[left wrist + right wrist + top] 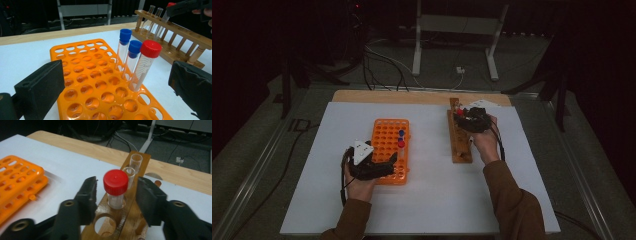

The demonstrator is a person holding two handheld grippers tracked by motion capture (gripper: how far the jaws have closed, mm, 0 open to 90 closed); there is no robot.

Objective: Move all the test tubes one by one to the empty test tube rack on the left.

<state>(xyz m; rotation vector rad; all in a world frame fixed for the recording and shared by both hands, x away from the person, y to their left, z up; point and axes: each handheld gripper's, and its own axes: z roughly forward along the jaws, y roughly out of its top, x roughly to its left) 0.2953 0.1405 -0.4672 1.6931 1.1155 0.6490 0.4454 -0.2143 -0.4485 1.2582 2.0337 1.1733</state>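
A red-capped tube (115,181) stands in a hole of the wooden rack (130,225) at the right of the table. My right gripper (116,192) has a jaw on each side of its cap, with a narrow gap left on both sides. Behind it two uncapped glass tubes (136,161) stand in the same rack (459,145). My left gripper (384,162) stands open at the near end of the orange rack (85,75). That rack holds two blue-capped tubes (125,35) and one red-capped tube (150,48). I cannot tell whether the left jaws touch the rack.
A white sheet (427,200) covers the table, with a strip of bare wood (387,96) along its far edge. Beyond it are cables and a white stand's legs (416,60) on the floor. Most holes of the orange rack (387,135) are unfilled.
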